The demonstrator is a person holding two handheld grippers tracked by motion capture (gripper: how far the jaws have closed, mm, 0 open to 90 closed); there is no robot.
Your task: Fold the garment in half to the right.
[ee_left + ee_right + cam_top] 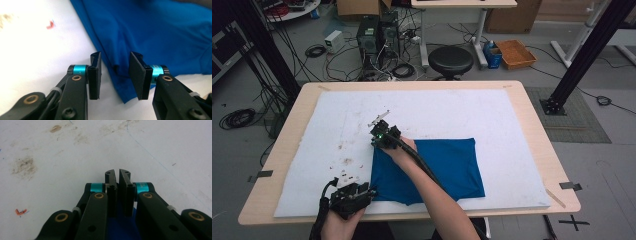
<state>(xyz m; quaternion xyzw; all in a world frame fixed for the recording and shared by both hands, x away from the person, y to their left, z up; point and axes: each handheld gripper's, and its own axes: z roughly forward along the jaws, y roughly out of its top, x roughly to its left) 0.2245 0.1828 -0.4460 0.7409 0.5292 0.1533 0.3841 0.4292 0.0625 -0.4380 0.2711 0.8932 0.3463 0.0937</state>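
Observation:
A blue cloth (447,165) lies folded on the white mat (437,110), near the front of the table. My right gripper (377,141) sits at the cloth's far left corner. In the right gripper view its jaws (117,173) stand almost together, pinching the blue cloth (120,227) that shows low between them. My left gripper (371,192) rests at the cloth's near left corner. In the left gripper view it (115,75) is open; the corner of the cloth (155,30) lies between the pads (95,75) without being pressed.
Brown stains (344,160) mark the mat to the left of the cloth, and a small red mark (20,211) lies near the right gripper. The wooden table edge (412,216) runs just before the left gripper. A black stool (450,60) stands beyond the table.

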